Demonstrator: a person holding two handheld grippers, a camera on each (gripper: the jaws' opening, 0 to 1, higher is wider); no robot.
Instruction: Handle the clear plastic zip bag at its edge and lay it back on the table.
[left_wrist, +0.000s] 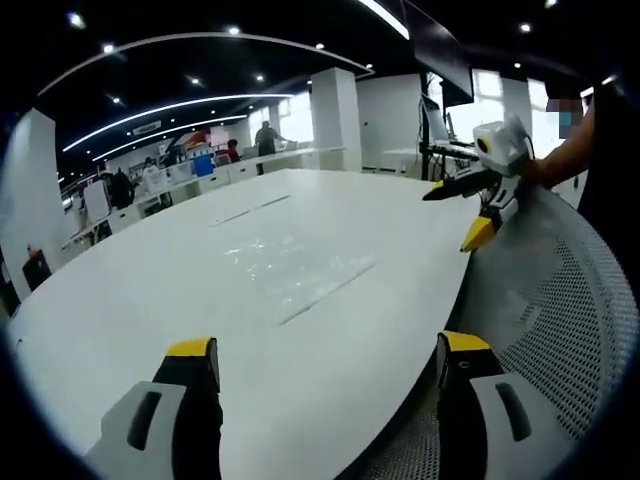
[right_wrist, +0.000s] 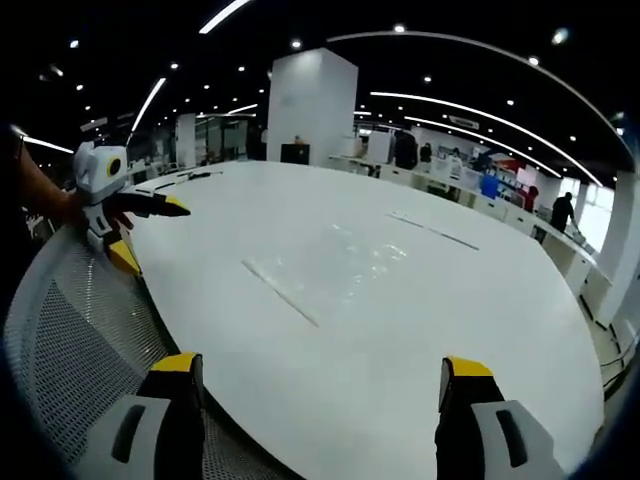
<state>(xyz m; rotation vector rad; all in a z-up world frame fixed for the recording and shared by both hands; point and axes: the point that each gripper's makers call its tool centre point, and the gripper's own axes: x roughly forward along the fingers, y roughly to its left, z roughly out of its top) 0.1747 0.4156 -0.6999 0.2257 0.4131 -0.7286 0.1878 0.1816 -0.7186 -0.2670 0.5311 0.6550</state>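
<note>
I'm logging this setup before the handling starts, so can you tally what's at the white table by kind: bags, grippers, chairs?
Clear plastic zip bag, lying flat on the white table: 1
Grippers, both with fingers apart and holding nothing: 2 (left gripper, right gripper)
Grey mesh chair at the table's edge: 1
Total: 4

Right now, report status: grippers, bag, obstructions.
Left gripper open, empty. Right gripper open, empty. Clear zip bag flat on the white table, untouched. Nothing between jaws and bag; mesh chair back at table edge.
</note>
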